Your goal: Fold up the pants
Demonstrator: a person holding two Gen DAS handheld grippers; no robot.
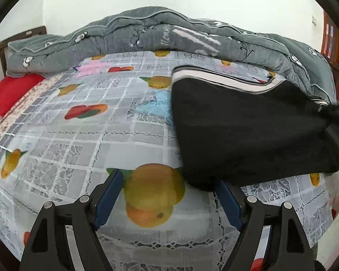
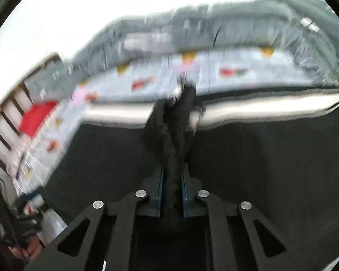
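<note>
Right gripper (image 2: 171, 180) on black pants (image 2: 260, 158) — fruit-print bedsheet (image 1: 79, 135), grey quilt (image 1: 147, 29) behind.

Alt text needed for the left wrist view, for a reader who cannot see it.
The open left gripper hovers empty over a fruit-printed grey checked bedsheet, its jaws wide apart. To its right lie black pants with a white-striped waistband, pulled taut toward the frame's right edge. A rumpled grey quilt and a red pillow lie behind.
</note>
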